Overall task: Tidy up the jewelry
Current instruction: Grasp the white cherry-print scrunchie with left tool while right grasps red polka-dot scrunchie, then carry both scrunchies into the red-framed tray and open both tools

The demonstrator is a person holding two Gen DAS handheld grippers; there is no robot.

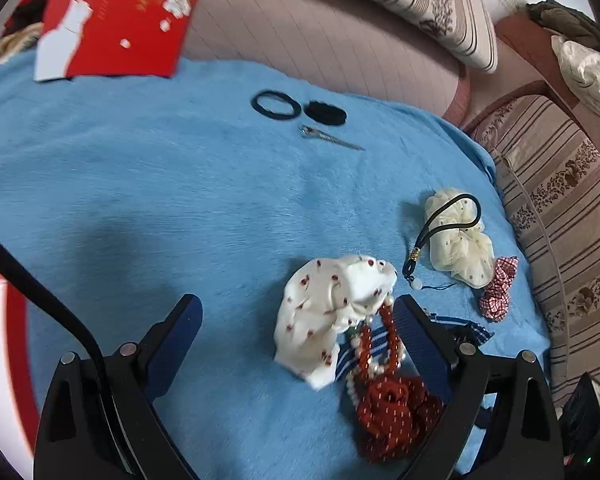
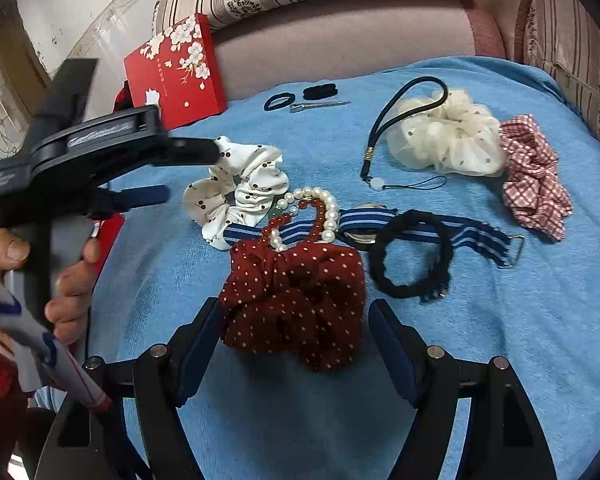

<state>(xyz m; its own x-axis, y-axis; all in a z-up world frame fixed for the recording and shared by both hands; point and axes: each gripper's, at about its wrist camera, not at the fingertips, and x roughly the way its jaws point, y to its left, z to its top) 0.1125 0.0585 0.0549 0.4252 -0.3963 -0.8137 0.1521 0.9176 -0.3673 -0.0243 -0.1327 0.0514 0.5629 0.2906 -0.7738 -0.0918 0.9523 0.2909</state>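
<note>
Jewelry and hair ties lie on a blue towel. My right gripper is open around a dark red dotted scrunchie, its jaws on either side. Behind it lie a pearl bracelet, a red bead bracelet, a blue striped watch and a black braided tie. My left gripper is open beside a white cherry scrunchie, which also shows in the right wrist view; the left gripper's body shows there too.
A cream scrunchie with a black cord strap and a red checked scrunchie lie at the right. Two black hair ties and a silver clip lie at the back. A red flowered box stands back left.
</note>
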